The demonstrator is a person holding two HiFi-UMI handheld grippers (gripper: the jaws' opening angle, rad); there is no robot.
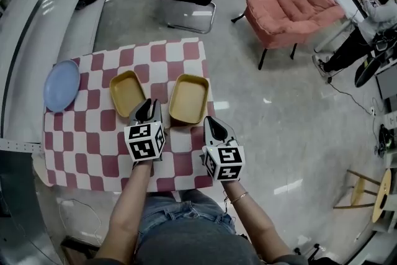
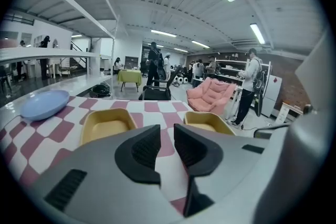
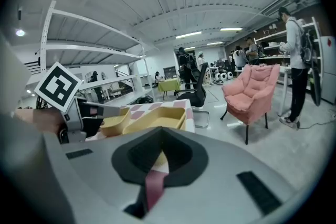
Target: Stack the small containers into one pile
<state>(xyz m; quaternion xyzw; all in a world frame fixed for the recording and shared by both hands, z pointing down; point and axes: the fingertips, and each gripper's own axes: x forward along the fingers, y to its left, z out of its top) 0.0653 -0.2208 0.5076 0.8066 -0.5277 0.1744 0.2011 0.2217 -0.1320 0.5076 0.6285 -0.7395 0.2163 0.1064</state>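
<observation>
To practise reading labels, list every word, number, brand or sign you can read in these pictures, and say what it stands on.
No readable text in any view.
Left cube, right cube: black-and-white square patterns, not words.
Left container, right container, plate, cloth: no print.

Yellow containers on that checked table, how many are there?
2. One shallow rectangular yellow plastic container sits mid-cloth on the red-and-white checked tablecloth; the second container lies apart to its right, near the cloth's edge. None appears hidden.
</observation>
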